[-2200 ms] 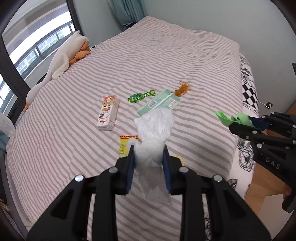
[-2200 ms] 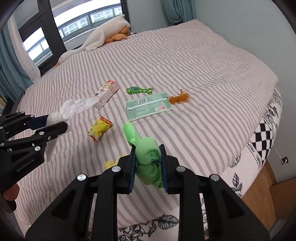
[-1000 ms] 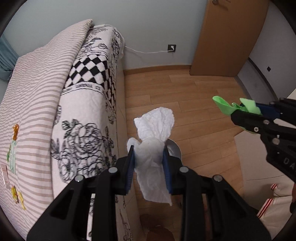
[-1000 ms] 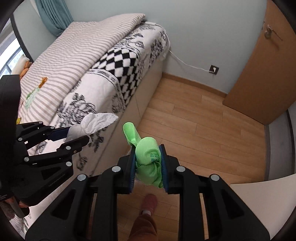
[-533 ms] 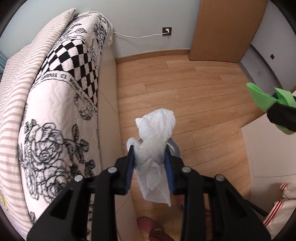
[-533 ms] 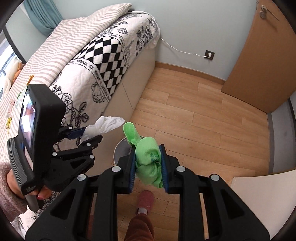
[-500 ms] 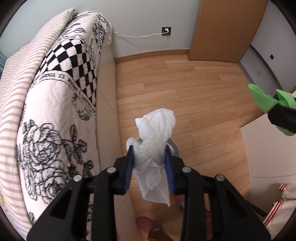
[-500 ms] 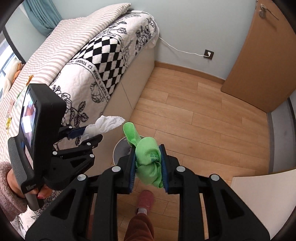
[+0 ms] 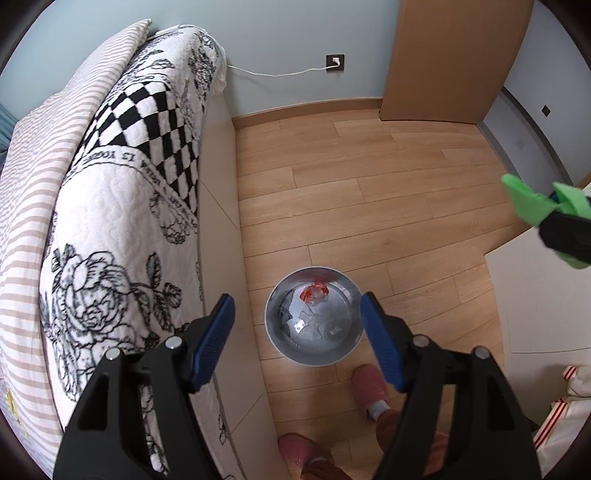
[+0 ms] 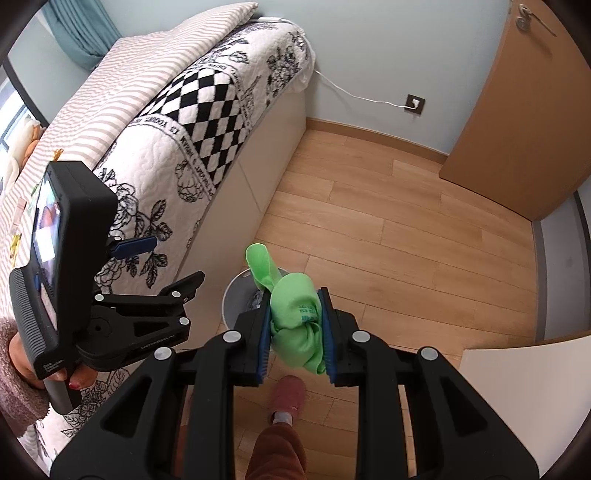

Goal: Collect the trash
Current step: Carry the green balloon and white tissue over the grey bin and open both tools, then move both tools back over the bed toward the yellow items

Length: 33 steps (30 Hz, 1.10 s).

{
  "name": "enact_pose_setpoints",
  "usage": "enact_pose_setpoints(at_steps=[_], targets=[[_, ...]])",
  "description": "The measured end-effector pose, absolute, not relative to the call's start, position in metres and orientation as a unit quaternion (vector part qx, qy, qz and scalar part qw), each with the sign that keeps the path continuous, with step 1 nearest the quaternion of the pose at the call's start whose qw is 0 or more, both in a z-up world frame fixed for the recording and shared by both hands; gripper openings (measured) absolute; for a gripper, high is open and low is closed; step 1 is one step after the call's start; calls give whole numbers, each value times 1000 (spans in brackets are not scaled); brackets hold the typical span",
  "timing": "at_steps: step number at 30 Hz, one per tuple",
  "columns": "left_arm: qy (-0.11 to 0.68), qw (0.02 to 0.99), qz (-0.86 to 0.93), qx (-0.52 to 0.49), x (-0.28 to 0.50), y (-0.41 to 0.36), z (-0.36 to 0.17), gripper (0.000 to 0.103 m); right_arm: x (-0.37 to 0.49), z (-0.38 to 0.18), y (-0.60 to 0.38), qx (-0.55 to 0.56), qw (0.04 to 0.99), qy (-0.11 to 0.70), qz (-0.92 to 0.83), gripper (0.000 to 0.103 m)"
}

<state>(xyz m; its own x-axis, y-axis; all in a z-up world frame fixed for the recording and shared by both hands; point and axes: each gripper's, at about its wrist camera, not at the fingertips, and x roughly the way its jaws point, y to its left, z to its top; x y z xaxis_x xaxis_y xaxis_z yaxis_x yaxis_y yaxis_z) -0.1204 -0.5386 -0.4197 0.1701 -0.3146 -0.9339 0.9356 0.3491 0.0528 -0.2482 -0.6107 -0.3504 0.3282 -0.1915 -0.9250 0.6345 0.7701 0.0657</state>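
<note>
Room: a bedroom with pale blue walls and a light wood plank floor (image 9: 388, 192).
Bed (image 9: 110, 206): fills the left side of both views, under a white quilt with black roses and a checkerboard panel; a beige-and-white striped cover lies further back.
Curtain (image 10: 79, 33): teal, at the far left corner in the right wrist view.
Items on bed: a few small bits of litter show at the far left edge of the right wrist view, too small to name.
Left gripper (image 9: 297, 336): black with blue pads, pointing steeply down at the floor. Its jaws have just been opening and now stand wide apart with nothing between them.
Hand (image 10: 26, 354): a hand in a fuzzy pink-brown sleeve holds the left gripper's handle; seen in the right wrist view.
Bin (image 9: 271, 314): a round metal pail on the floor, just beside the bed base, directly below the gap in the left gripper's jaws.
Bin contents: crumpled white tissue (image 9: 314, 326) lies in the bottom, with a small red-and-white scrap (image 9: 314, 293) at the far side.
Slippers (image 9: 367, 382): pink, on the floor near the bin at the lower edge of both views, with brown trouser legs above them.
Right gripper (image 10: 295, 334): also pointing steeply down, its jaws clamped on a green bag.
Green bag (image 10: 295, 314): knotted, crumpled plastic, pinched between the blue pads with a tail sticking up; it hangs in the air above the near side of the bin.
Socket (image 9: 335, 62): on the back wall, with a white cable running to the bed.
Door (image 9: 458, 55): brown wood, at the right.
White panel (image 9: 535, 295): a flat white board at the right edge.
</note>
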Motion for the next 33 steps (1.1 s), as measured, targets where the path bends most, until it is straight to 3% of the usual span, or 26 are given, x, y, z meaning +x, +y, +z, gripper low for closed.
enact_pose_setpoints(at_steps=[8,12,21,33], targets=[[463,706,-430,319,-89,-496,-391,70,-213,-357,-588,211,793,524,-227,23],[466,719,-411,313,-74,-471,-378,70,-193,-360,-578,208,793,526,-226,41],[470,744,-378,287,-50,-420,-350,70,-167,-344,-557,187,800,529,-211,41],[464,790,-326,233,-8,-319,-279,70,-124,-275,-491,141,829,510,-180,41]])
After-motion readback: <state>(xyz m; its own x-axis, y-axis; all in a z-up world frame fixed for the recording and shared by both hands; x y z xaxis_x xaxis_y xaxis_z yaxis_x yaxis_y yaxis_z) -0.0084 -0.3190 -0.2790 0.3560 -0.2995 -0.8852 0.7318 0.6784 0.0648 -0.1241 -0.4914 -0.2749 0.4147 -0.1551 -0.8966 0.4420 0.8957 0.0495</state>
